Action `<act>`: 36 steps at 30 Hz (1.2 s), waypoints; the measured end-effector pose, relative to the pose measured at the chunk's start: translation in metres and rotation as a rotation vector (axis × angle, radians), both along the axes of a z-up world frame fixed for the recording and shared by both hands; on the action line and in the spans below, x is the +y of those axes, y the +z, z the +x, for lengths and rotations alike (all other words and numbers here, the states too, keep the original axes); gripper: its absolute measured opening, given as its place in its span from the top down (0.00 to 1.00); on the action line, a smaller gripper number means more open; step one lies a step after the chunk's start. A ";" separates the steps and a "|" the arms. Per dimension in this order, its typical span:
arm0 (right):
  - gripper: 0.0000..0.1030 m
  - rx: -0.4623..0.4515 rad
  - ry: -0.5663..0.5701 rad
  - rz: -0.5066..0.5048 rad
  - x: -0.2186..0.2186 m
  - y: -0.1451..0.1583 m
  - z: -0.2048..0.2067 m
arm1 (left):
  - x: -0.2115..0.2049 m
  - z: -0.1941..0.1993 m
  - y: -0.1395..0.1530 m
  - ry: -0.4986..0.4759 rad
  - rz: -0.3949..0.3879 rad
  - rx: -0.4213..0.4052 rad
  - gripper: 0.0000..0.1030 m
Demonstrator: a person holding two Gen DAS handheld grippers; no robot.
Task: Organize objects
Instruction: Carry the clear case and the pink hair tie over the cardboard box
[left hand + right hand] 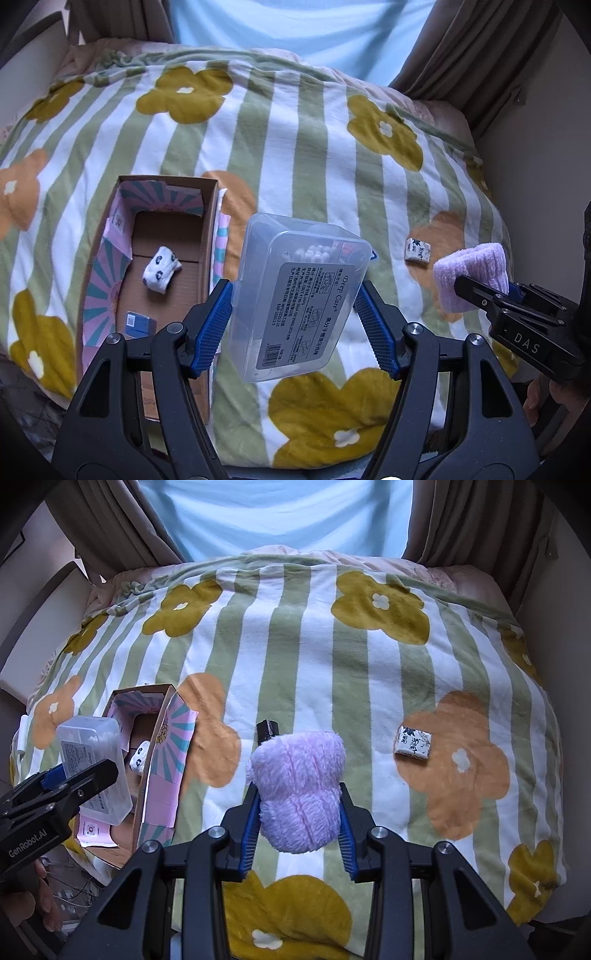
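While both grippers hung above the flowered, striped blanket [295, 657], each had something clamped between its blue pads. In the left wrist view the left gripper [295, 317] gripped a clear plastic box [295, 306] at the centre of the frame, its fingers set moderately wide against the box's two long sides. The grey label on the box read "Deep Care", with lines of small Chinese print too fine to read; white cotton swabs showed through the plastic. At the left of that view an open cardboard box [207, 236] with a pink and teal sunburst lining lay on the blanket, a white patterned sock [161, 269] inside it. At the right edge the right gripper [495, 291], marked "DAS", held a fluffy lilac cloth [469, 269]. In the right wrist view its fingers stood narrow, squeezing the cloth at lower centre. The left gripper's side read "GenRobot.AI". A small blue-and-white packet [413, 745] lay on the blanket at the right.
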State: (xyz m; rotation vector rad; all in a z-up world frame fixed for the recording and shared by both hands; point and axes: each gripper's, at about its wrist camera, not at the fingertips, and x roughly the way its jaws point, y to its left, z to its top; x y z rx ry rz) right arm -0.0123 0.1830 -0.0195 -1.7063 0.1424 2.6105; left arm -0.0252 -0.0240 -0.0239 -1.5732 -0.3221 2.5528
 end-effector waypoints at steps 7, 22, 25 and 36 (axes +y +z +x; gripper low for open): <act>0.67 0.022 0.080 -0.005 -0.025 0.011 -0.014 | -0.026 0.009 0.009 0.087 -0.008 0.022 0.37; 0.67 0.010 0.471 -0.019 -0.156 0.005 -0.085 | -0.136 0.058 -0.021 0.426 -0.019 -0.052 0.37; 0.67 -0.008 0.544 -0.019 -0.185 -0.005 -0.103 | -0.150 0.065 -0.038 0.482 -0.004 -0.087 0.37; 0.67 -0.119 0.729 0.025 -0.276 -0.077 -0.163 | -0.162 0.057 -0.106 0.549 0.032 -0.184 0.37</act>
